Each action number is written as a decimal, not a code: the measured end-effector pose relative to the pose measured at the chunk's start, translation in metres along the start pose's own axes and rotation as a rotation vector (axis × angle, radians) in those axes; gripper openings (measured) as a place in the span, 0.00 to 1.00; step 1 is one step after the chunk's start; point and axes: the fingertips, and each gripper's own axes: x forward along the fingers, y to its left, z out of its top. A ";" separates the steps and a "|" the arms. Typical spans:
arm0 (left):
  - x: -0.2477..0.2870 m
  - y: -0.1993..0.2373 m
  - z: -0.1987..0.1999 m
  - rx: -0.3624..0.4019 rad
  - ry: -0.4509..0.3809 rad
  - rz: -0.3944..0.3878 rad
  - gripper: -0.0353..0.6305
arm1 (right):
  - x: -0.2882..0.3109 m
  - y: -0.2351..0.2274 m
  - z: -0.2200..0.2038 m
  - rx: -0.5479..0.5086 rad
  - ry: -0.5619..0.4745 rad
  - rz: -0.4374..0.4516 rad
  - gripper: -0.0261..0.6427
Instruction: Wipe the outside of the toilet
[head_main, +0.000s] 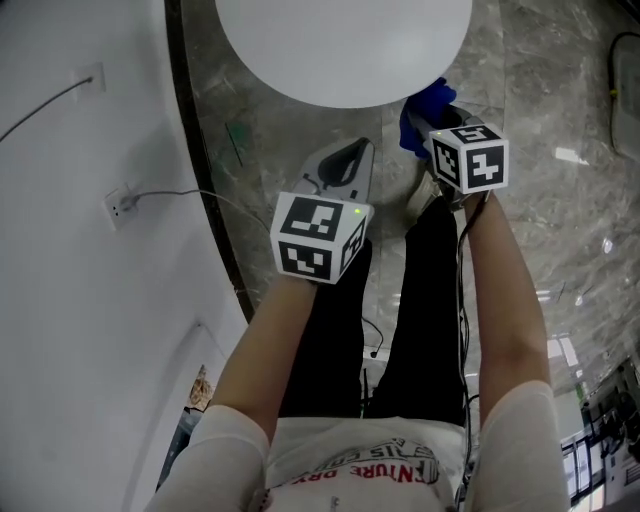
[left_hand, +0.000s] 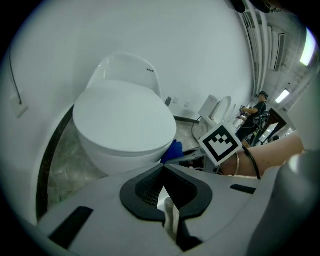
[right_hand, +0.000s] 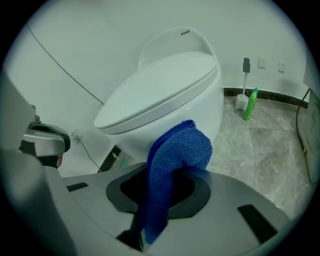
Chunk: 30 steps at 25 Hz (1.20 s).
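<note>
Seen from the head view, the toilet (head_main: 340, 40) sits at 12 o'clock with its lid down, on a grey marble floor (head_main: 560, 210). Our right claw (head_main: 432, 118) is clamped on a blue cloth (right_hand: 180, 145), which bulges out past the tips and hangs down between them. The cloth is close to the bowl's front, at about 5 o'clock of the lid. We cannot tell whether it touches the porcelain.

Our left claw (left_hand: 163, 170) hangs at 8 o'clock of the right one, well short of the toilet. Its tips are together, and a white scrap (left_hand: 169, 212) is pinched between them.

From the right claw's camera, a toilet brush (right_hand: 244, 85) and a green bottle (right_hand: 248, 106) stand against the wall at 2 o'clock of the bowl.
</note>
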 end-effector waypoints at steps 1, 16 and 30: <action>-0.004 0.005 -0.007 -0.007 0.001 0.006 0.06 | 0.002 0.006 -0.003 0.002 0.000 -0.005 0.15; -0.061 0.065 -0.074 -0.073 0.000 0.071 0.06 | 0.047 0.120 -0.015 -0.058 0.032 0.057 0.15; -0.112 0.042 -0.051 -0.109 -0.074 0.122 0.06 | -0.049 0.191 0.035 -0.164 -0.137 0.120 0.15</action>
